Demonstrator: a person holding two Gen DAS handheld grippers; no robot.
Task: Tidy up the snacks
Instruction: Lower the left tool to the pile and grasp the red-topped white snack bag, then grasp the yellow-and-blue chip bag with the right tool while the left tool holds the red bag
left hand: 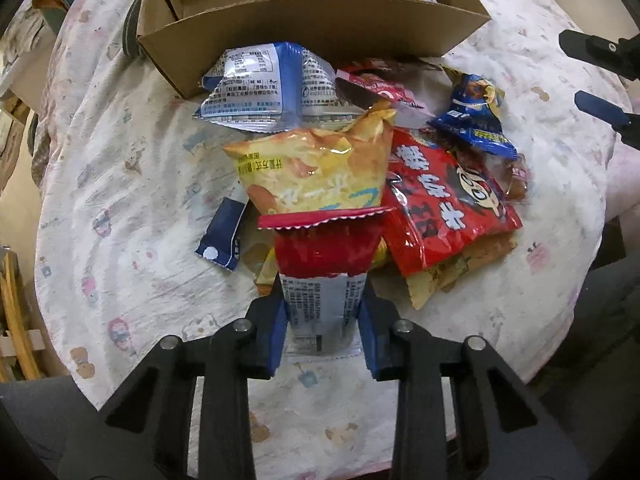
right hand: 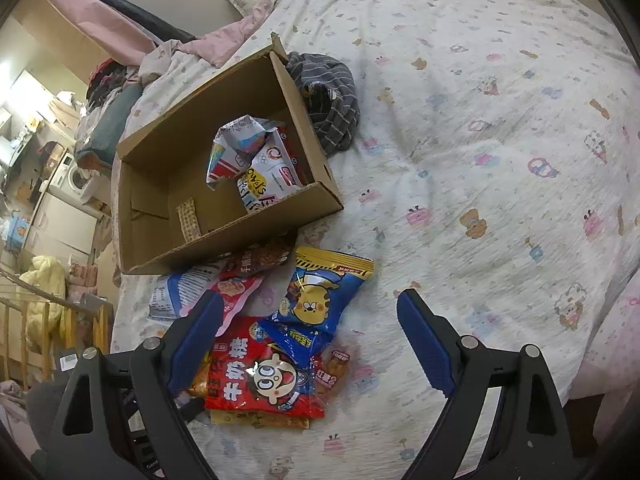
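Across the patterned bedsheet (right hand: 480, 140) we saw loose snack packets piled against the cardboard box (right hand: 224, 236), crowding its near wall. Our left gripper (left hand: 322, 312) pinched a red-topped packet (left hand: 324, 264) above the pile; our right gripper (right hand: 308, 344) hung wide open, empty, over the blue packet (right hand: 316, 300).

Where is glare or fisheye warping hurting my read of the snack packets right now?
Left wrist view: glare streaks the yellow chip bag; the cardboard box rim bows from fisheye warp. Right wrist view: a glare spot whitens the red candy packet; the sheet's edges curve and the corners go black.
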